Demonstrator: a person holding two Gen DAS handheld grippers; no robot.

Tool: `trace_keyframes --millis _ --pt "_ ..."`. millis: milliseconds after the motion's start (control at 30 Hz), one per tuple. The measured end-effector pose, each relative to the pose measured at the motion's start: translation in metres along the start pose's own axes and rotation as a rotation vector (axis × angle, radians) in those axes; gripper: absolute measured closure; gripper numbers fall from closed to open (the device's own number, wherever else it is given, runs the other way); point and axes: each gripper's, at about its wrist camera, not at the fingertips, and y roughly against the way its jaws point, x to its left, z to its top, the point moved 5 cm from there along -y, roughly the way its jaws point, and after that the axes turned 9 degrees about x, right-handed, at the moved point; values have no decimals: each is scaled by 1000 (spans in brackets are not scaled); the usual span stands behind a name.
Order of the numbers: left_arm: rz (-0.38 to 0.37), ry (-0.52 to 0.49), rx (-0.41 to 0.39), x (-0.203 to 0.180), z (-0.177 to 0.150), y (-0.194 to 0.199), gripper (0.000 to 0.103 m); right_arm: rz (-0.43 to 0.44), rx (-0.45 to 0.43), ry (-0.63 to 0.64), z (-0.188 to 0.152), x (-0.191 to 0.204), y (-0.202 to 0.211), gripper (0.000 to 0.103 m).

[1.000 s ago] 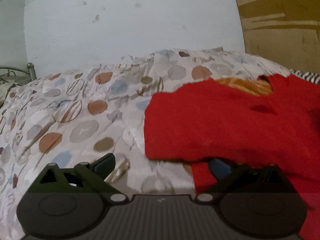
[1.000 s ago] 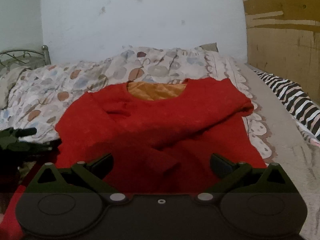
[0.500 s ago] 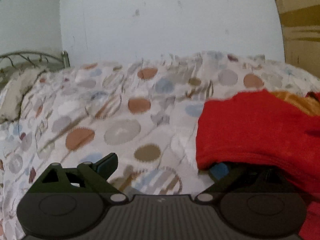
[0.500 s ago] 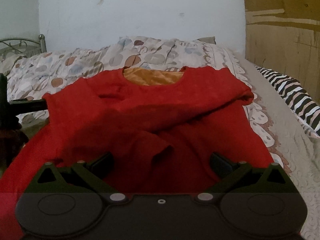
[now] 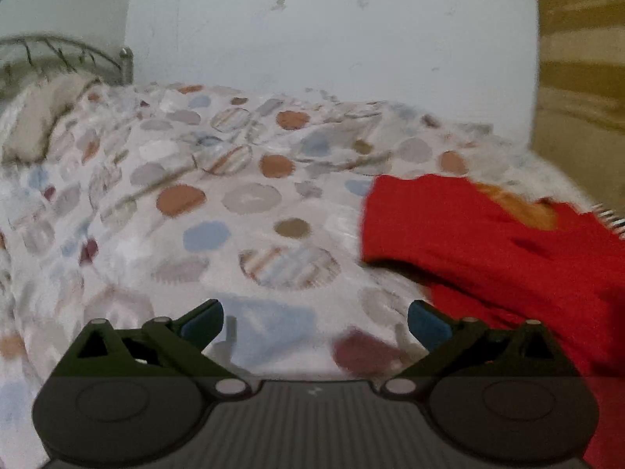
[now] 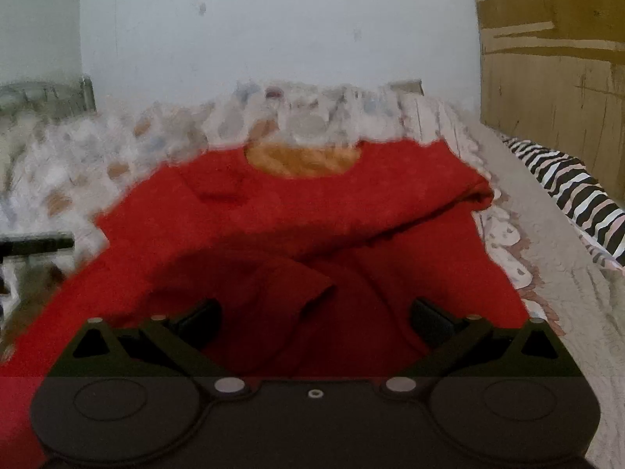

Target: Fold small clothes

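Both our claws gape empty: left gripper (image 5: 314,318) over the spotted bedspread (image 5: 242,199) beside the red sweater (image 6: 297,211), right gripper (image 6: 314,318) above its crossed sleeves.

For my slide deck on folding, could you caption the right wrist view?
Open right hand-held gripper hovers above a red knit sweater with sleeves folded inward on a spotted bedspread.

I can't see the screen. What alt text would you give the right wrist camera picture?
A red sweater lies spread on a bed, a sleeve folded across its front and an orange lining showing at the neck. The open right tongs hover over its lower part, holding nothing. A dotted quilt lies behind, a zebra-striped cloth at right.
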Motion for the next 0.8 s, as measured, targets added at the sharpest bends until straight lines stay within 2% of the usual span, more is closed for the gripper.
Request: trace_keyframes --millis 33,100,200,233,267,333,400,433,500,533,567,700,800 --pt "-37 -2 5 -1 -6 9 1 -4 -58 -29 -1 -7 14 0" --pt "-94 -26 25 -7 -17 19 1 -46 -87 -39 -2 -19 27 0" --pt "-146 -51 62 -18 -25 19 1 -131 -21 -21 -2 -40 25 1" --pt "-160 -46 79 -20 -26 17 2 -129 10 -26 -1 -48 21 1" --pt "-176 -36 96 -22 -26 14 9 -117 41 -36 1 -56 17 2" --pt "-205 -17 143 -27 -26 8 20 -95 89 -74 3 -70 9 11" --pt "-220 7 190 -29 -26 1 39 -81 130 -124 5 -83 1 23" --pt "-239 19 207 -29 -26 -1 45 -73 141 -145 6 -88 -2 26" --pt "-283 34 241 -32 -27 -6 79 -59 148 -159 5 -89 -5 34" --pt "-303 41 263 -34 -28 -9 87 -51 153 -159 5 -89 -6 38" --pt "-308 49 269 -35 -28 -10 94 -49 160 -152 5 -87 -7 47" --pt "-257 45 223 -37 -22 10 98 -40 159 -92 4 -78 -1 84" --pt "-241 76 223 -30 -16 27 99 -37 121 -70 11 -73 17 88"
